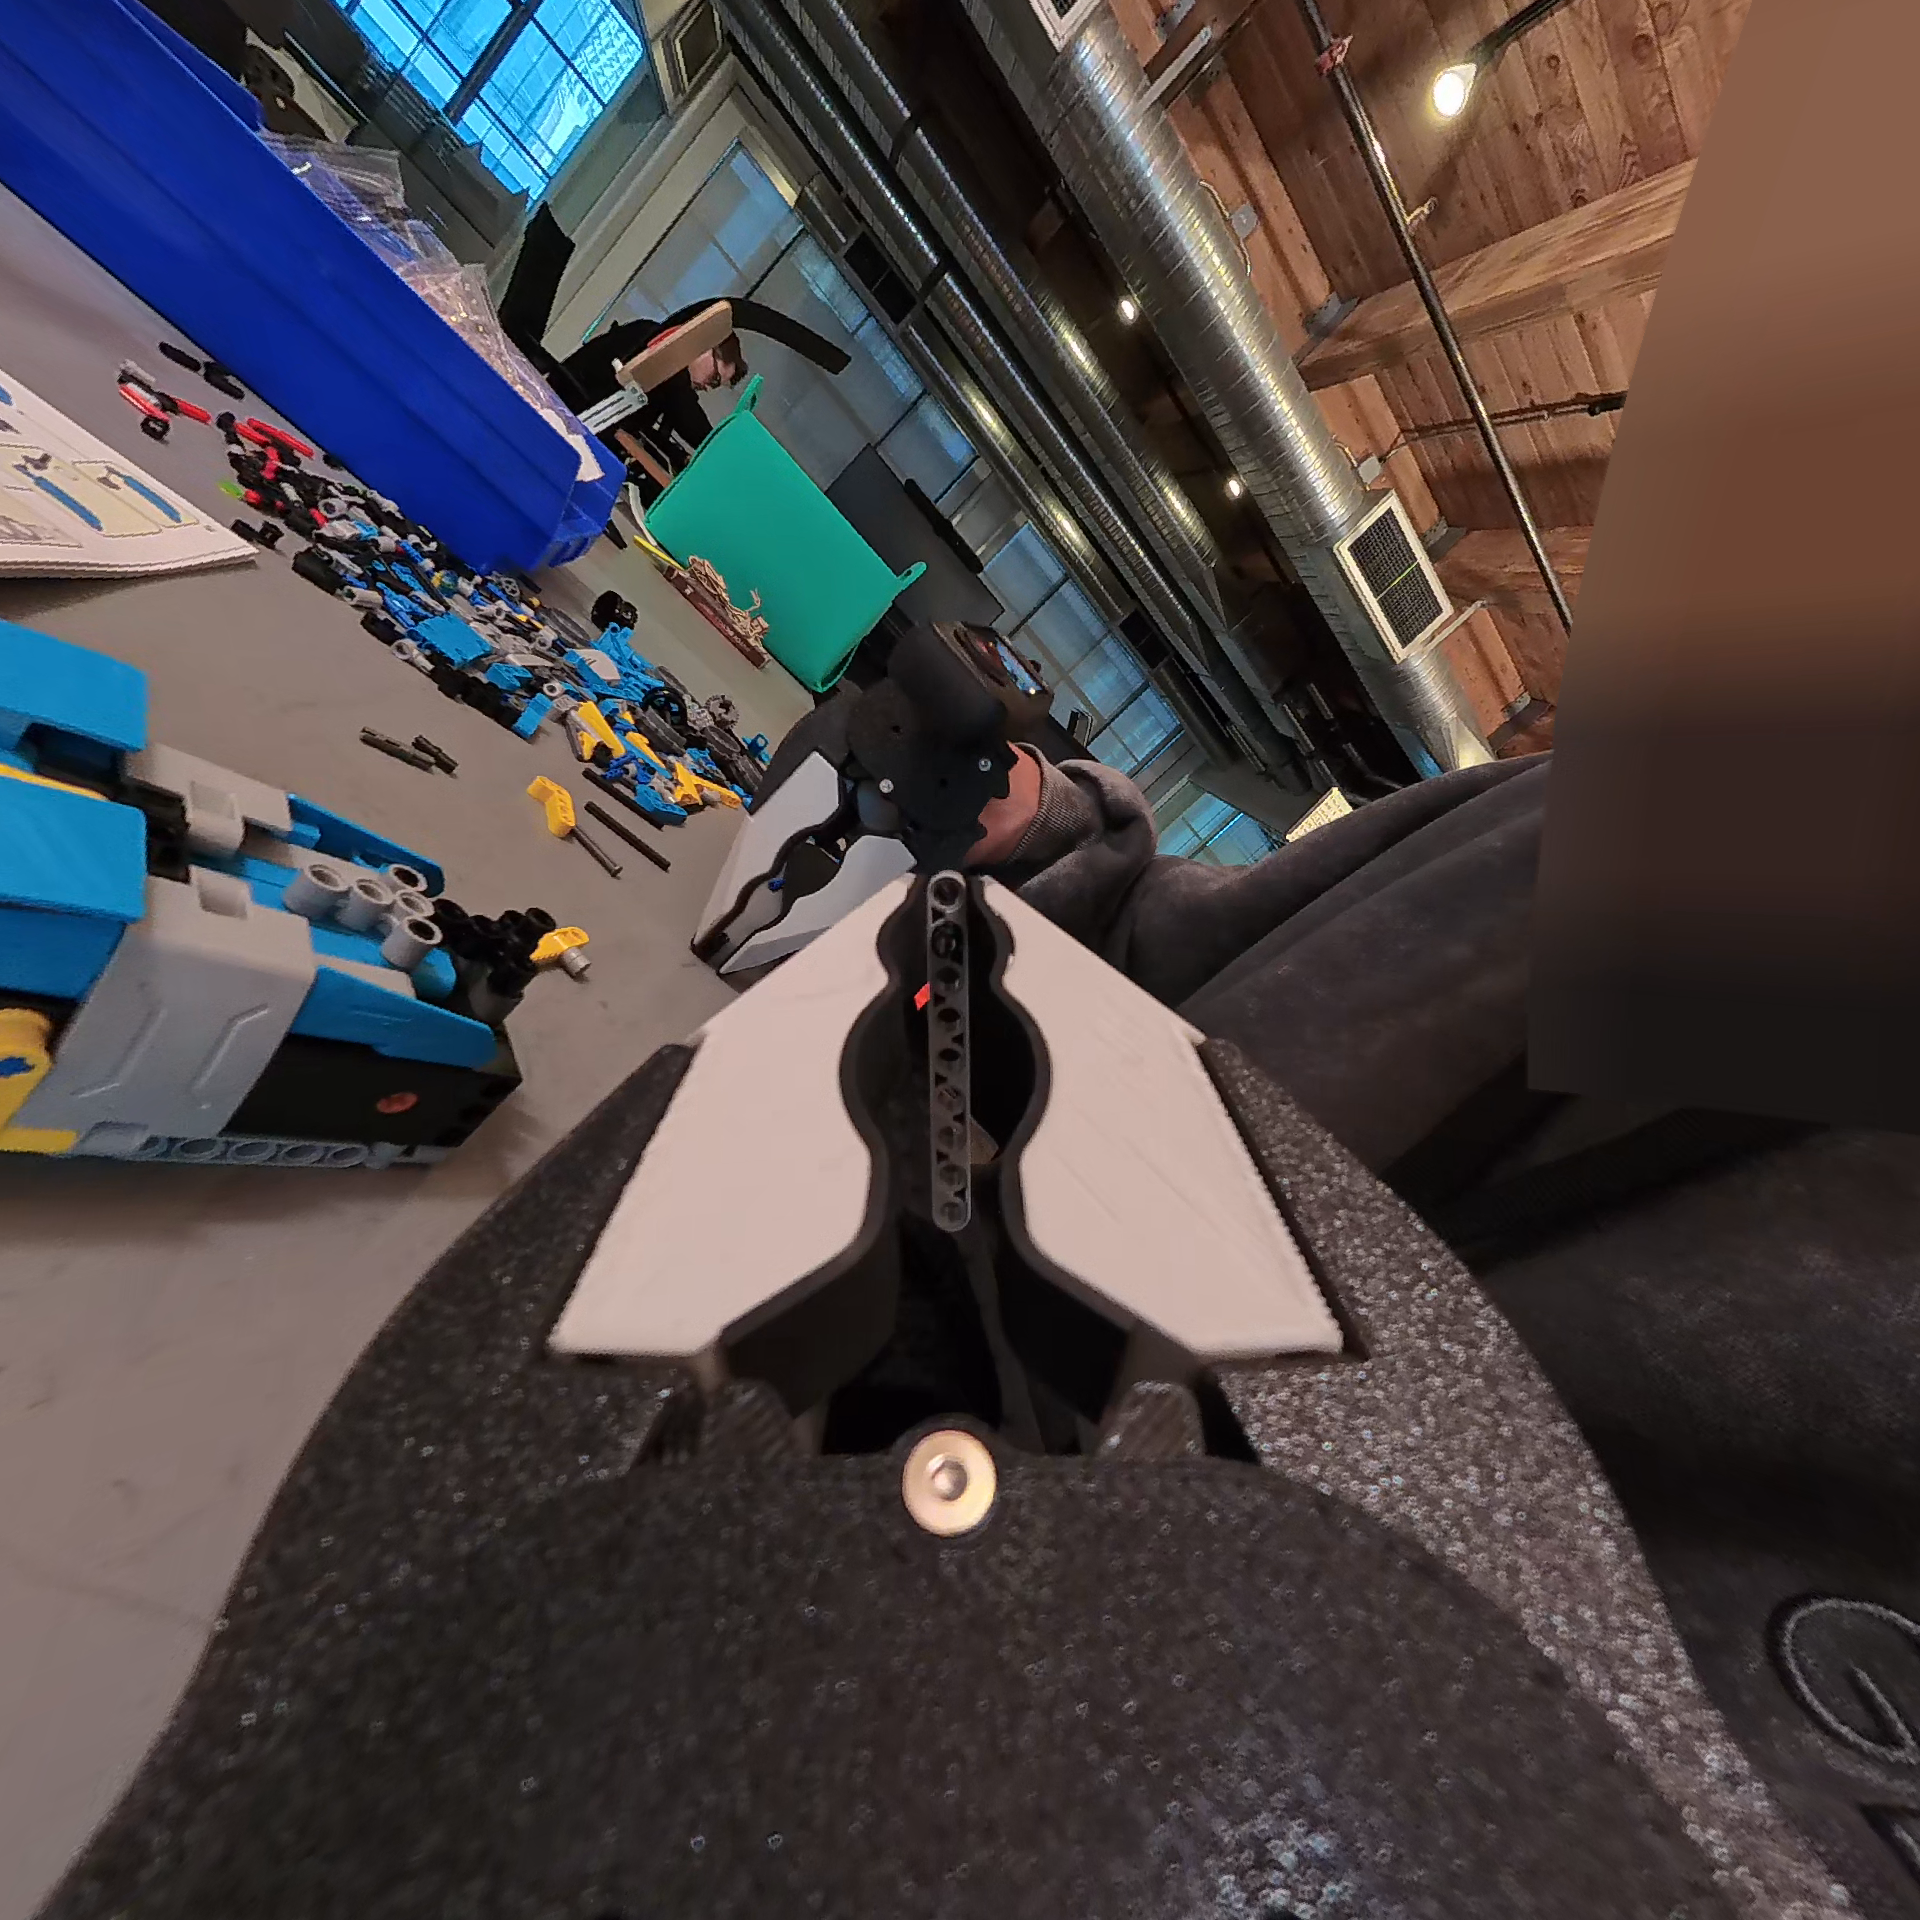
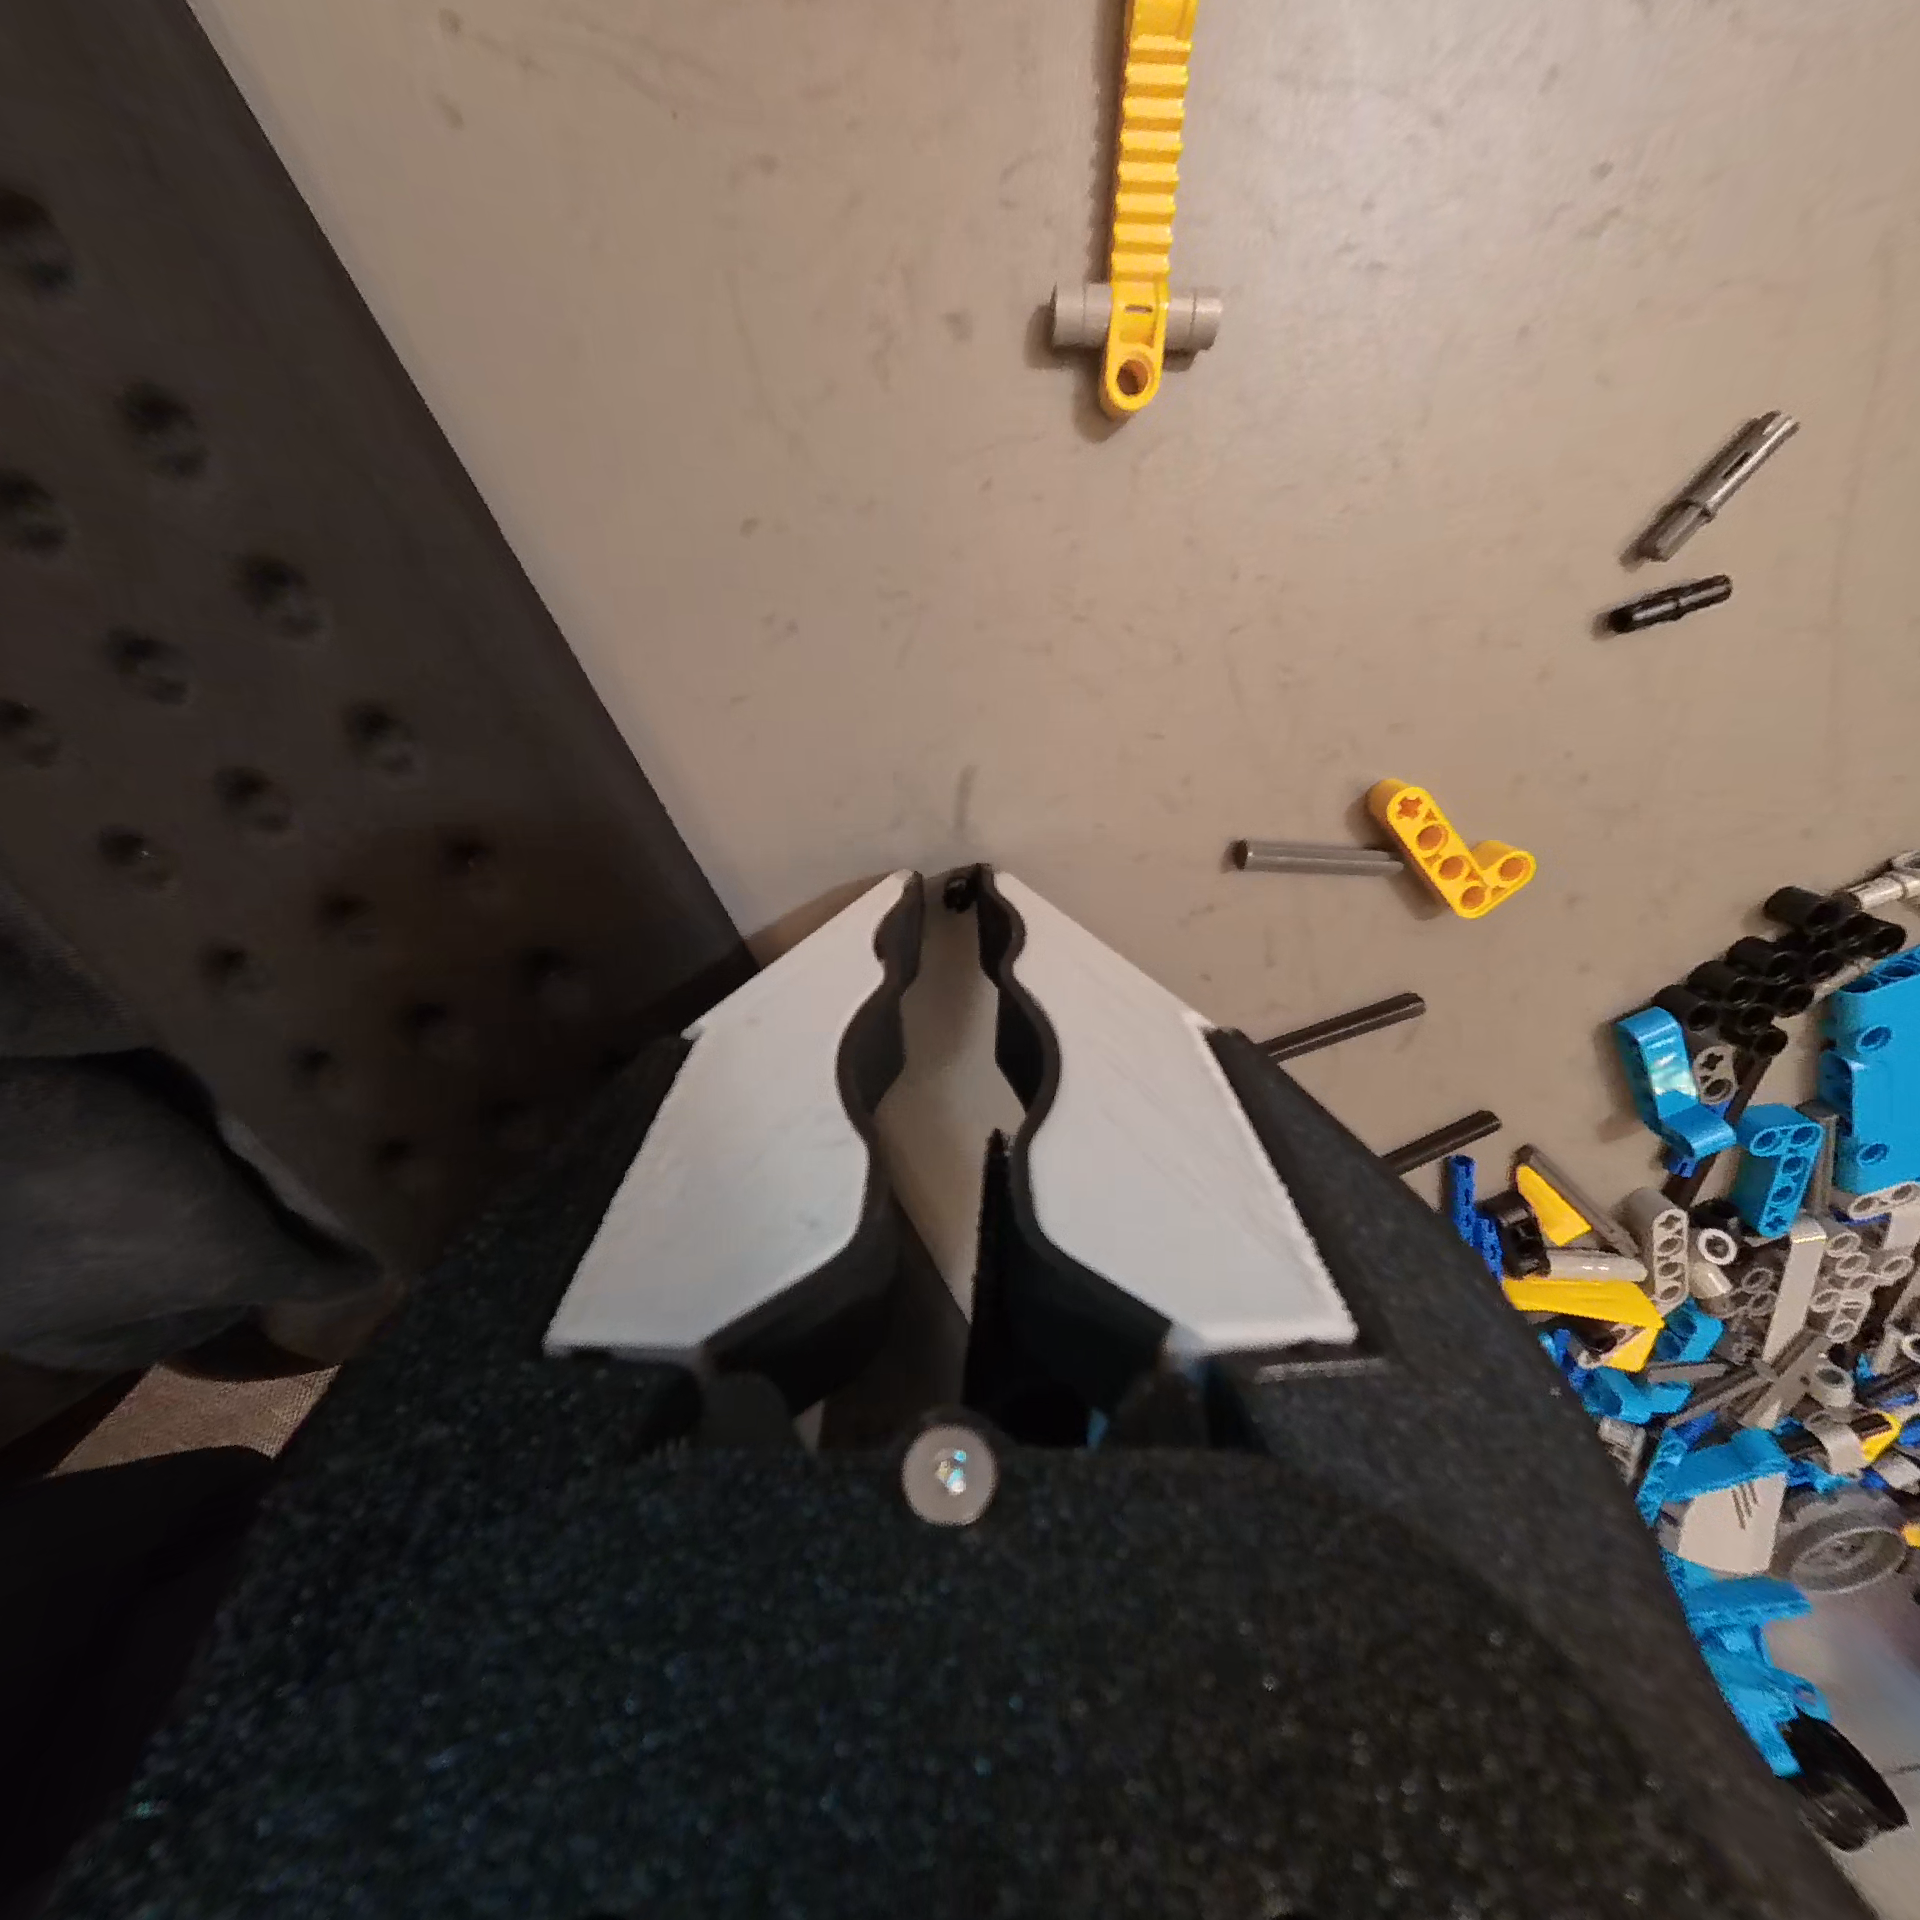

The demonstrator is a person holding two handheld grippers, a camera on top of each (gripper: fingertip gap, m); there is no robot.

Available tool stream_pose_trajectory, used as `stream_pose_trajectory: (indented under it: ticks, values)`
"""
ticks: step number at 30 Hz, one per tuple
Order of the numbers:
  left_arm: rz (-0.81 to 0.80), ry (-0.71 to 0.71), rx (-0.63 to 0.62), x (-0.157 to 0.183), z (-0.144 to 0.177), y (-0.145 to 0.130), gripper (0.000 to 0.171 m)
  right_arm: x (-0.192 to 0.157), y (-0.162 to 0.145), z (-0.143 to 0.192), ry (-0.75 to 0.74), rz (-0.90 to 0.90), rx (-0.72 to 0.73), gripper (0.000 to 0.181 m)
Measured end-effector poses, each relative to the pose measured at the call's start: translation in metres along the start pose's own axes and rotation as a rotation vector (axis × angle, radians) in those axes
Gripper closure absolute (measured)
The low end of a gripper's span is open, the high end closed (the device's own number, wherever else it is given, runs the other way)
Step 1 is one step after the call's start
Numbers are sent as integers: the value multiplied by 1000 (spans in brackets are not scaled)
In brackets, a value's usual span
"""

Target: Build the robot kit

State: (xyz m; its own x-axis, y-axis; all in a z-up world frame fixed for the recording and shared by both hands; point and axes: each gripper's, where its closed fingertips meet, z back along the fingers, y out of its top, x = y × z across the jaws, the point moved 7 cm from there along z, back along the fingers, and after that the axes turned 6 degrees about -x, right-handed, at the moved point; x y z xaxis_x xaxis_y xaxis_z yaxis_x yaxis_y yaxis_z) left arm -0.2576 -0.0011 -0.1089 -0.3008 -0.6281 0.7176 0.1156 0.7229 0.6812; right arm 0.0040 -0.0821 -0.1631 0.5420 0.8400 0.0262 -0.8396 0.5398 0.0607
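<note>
Now my left tool (image 1: 948,894) is clamped on a grey holed beam (image 1: 948,1049), held off the grey counter (image 1: 312,1299) beside a blue-and-grey model (image 1: 208,997). My right tool (image 2: 961,883) pinches a small black pin (image 2: 954,891) at its tips, just above the counter, with a yellow angled piece (image 2: 1449,847) and a pile of loose parts (image 2: 1766,1299) to its right.

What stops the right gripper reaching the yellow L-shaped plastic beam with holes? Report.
Likely nothing: bare table lies between the right gripper and the yellow L-shaped beam. But its jaws look shut on a small black pin, so grasping seems unlikely until that is released.
</note>
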Motion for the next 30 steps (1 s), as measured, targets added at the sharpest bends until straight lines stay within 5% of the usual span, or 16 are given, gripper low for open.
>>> stream_pose_trajectory:
  ticks: [30]
  values:
    - [6, -13, 1, 0, 0, 0, 166, 12, -7, -1, 24, -84, 76, 149]
